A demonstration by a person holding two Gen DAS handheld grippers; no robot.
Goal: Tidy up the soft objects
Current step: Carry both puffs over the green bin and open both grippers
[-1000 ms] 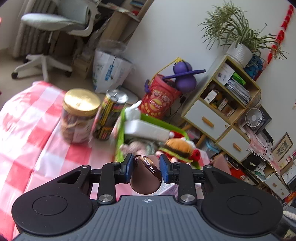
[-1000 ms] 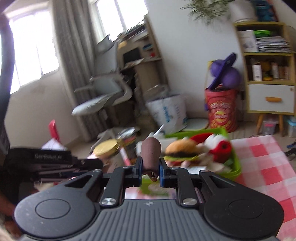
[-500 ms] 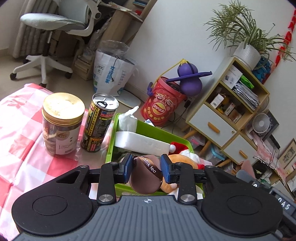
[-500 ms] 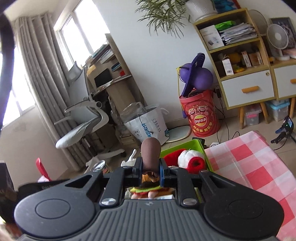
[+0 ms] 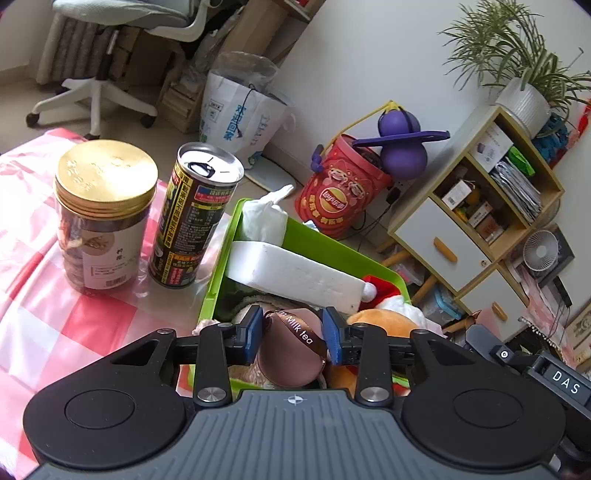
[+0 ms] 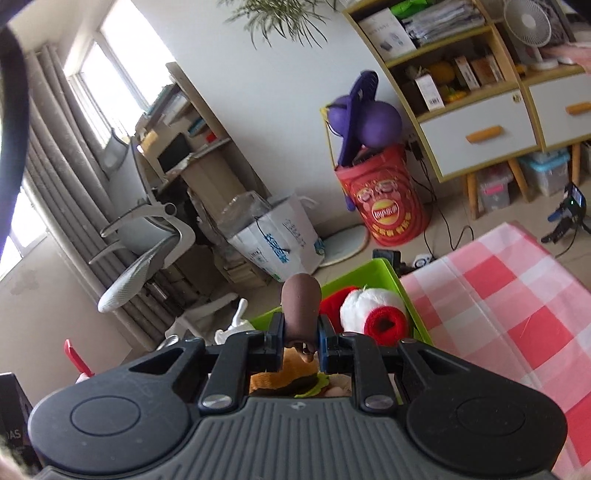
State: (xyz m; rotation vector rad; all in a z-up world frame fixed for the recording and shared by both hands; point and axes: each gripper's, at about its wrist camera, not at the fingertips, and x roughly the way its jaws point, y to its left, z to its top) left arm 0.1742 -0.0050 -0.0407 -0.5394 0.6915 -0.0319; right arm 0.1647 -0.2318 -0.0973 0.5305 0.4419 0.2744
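Observation:
My left gripper (image 5: 293, 339) is shut on a brown plush toy (image 5: 288, 350) with a "Milk tea" ribbon, held over the near end of the green bin (image 5: 317, 247). The bin holds a white foam block (image 5: 295, 277), a white tissue wad (image 5: 264, 218), a burger plush (image 5: 384, 321) and a red and white Santa hat (image 5: 380, 295). My right gripper (image 6: 301, 339) is shut on a brown sausage-shaped soft toy (image 6: 300, 302) above the same bin (image 6: 369, 269). Under it lie the burger plush (image 6: 288, 384) and the Santa hat (image 6: 373, 310).
A gold-lidded jar (image 5: 103, 214) and a tall drink can (image 5: 195, 214) stand left of the bin on the red checked tablecloth (image 5: 55, 317). The cloth also shows in the right wrist view (image 6: 517, 302). Beyond the table are an office chair (image 5: 122, 22), a red snack bucket (image 5: 340, 195) and a wooden shelf (image 5: 480, 206).
Both grippers have moved in over the green bin, each still holding its brown toy. The jar and can have not moved on the table.

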